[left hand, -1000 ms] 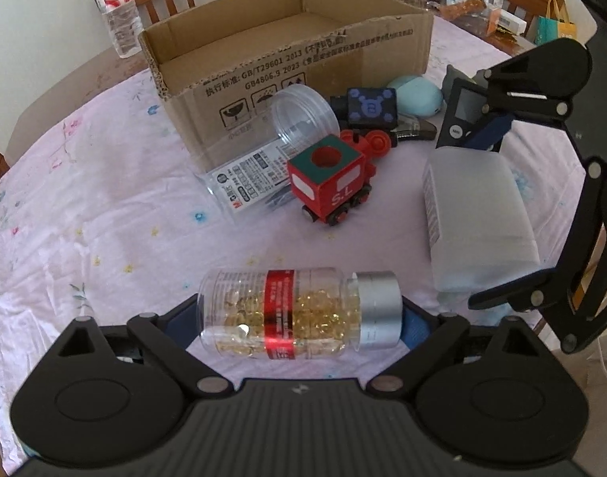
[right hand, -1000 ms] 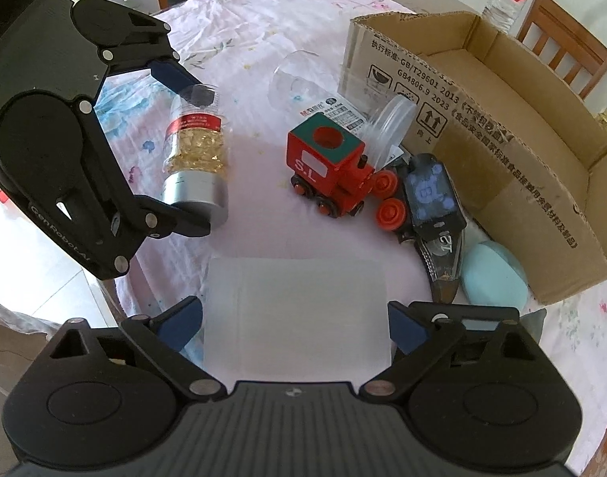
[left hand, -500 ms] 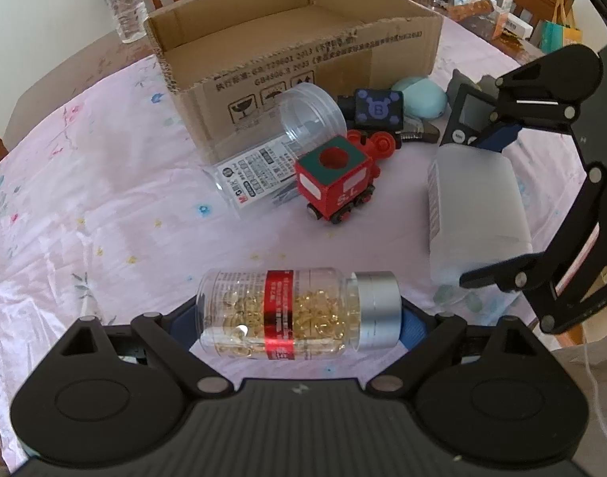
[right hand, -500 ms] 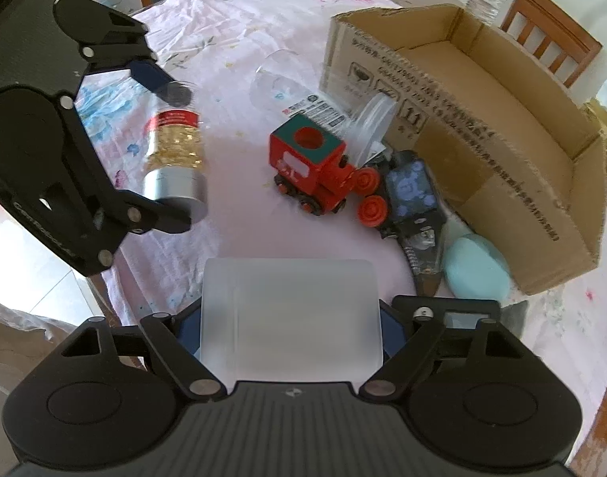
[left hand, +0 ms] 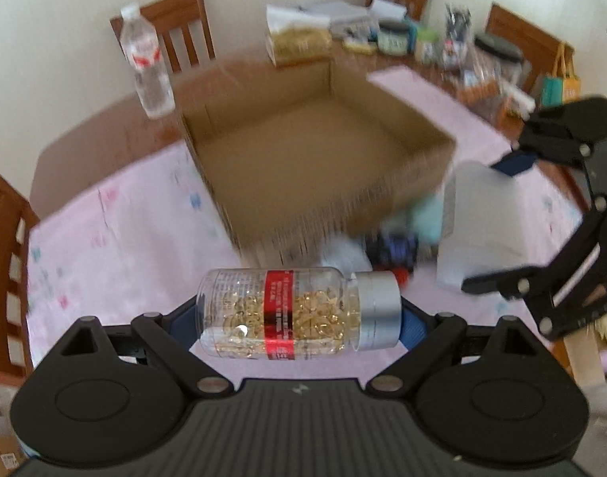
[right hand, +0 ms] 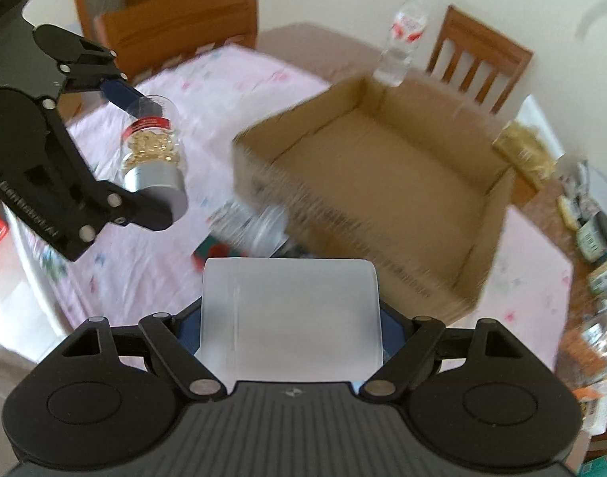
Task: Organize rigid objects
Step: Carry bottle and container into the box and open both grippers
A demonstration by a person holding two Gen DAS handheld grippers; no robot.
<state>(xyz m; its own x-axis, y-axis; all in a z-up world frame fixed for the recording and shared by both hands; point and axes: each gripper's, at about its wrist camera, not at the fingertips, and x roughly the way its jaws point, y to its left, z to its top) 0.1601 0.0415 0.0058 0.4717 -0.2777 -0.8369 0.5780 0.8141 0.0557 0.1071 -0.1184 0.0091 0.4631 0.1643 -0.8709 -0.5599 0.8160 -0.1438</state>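
Note:
A clear pill bottle (left hand: 275, 310) with a red label, gold capsules and a silver cap lies crosswise in my left gripper (left hand: 299, 316), which is shut on its two ends and holds it above the pink cloth. My right gripper (right hand: 291, 330) is shut on a frosted white plastic box (right hand: 291, 318), also lifted. Ahead of both stands an open, empty cardboard box (left hand: 263, 214). The right wrist view has the left gripper (right hand: 144, 151) and the bottle (right hand: 152, 143) at the left. In the left wrist view, the right gripper (left hand: 498, 222) and white box (left hand: 474, 214) are at the right.
Blurred below me, a clear jar (right hand: 259, 222), a red toy train (right hand: 216, 250) and a dark blue toy (left hand: 394, 246) lie against the carton's front wall. A water bottle (left hand: 148, 67) stands behind the carton. Wooden chairs ring the table, and jars and packets crowd its far right.
The right gripper's jaws came together on the white box. Both grippers then rose with their loads, so the views now look down into the cardboard box.

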